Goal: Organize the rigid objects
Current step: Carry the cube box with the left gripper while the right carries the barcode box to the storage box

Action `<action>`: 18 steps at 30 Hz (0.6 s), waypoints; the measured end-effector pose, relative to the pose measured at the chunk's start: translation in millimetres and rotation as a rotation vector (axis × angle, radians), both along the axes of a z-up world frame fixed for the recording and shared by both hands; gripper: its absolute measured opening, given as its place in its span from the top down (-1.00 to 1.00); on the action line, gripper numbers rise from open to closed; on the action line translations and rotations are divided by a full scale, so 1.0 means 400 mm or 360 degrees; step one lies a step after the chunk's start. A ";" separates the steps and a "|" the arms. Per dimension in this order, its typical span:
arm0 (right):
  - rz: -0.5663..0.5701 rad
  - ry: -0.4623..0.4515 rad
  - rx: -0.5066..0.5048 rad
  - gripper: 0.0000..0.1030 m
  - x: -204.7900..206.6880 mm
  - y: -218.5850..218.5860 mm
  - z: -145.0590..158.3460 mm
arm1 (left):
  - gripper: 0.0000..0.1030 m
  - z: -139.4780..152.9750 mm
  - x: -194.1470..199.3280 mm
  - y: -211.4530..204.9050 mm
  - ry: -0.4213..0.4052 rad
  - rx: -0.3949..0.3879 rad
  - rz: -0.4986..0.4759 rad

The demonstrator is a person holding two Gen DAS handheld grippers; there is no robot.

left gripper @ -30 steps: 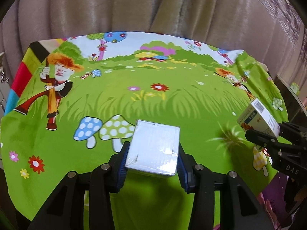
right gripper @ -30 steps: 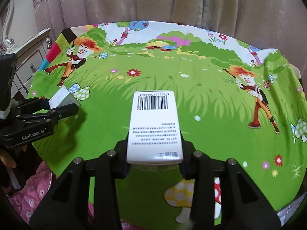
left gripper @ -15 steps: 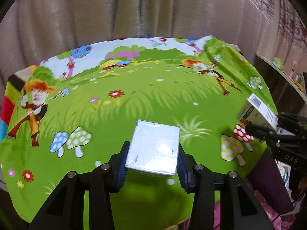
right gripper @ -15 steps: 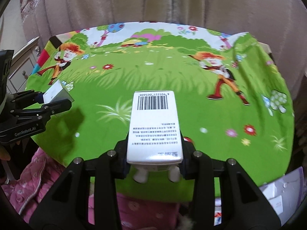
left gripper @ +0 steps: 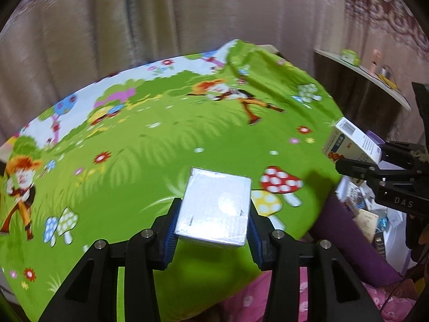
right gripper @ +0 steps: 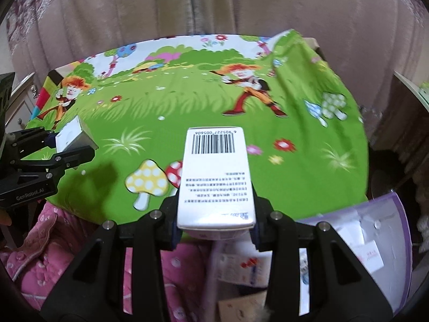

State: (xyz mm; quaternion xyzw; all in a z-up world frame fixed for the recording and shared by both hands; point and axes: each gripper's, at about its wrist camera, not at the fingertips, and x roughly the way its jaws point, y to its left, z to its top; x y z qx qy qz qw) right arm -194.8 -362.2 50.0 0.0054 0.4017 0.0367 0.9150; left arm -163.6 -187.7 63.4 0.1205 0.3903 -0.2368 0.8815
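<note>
My left gripper (left gripper: 213, 214) is shut on a small white wrapped box (left gripper: 214, 209), held above the near edge of the green cartoon tablecloth (left gripper: 161, 139). My right gripper (right gripper: 215, 206) is shut on a tall white carton with a barcode (right gripper: 215, 174), held over the table's right front edge. The carton also shows at the right of the left wrist view (left gripper: 350, 145), and the white box at the left of the right wrist view (right gripper: 72, 134).
A purple bin (right gripper: 386, 241) with several cartons and papers stands below the table's right side. A pink quilted cloth (right gripper: 40, 241) lies below the front edge. Curtains (right gripper: 214, 5) hang behind. A shelf (left gripper: 362, 72) with small items is at the far right.
Both grippers have swung to the right with their boxes still held. The purple bin beside the table has come into the right wrist view.
</note>
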 end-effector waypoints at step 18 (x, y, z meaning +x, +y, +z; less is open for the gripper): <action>-0.0613 0.0098 -0.0075 0.16 -0.263 -0.381 -0.008 | 0.13 0.025 -0.169 -0.492 0.0071 0.0042 -0.0758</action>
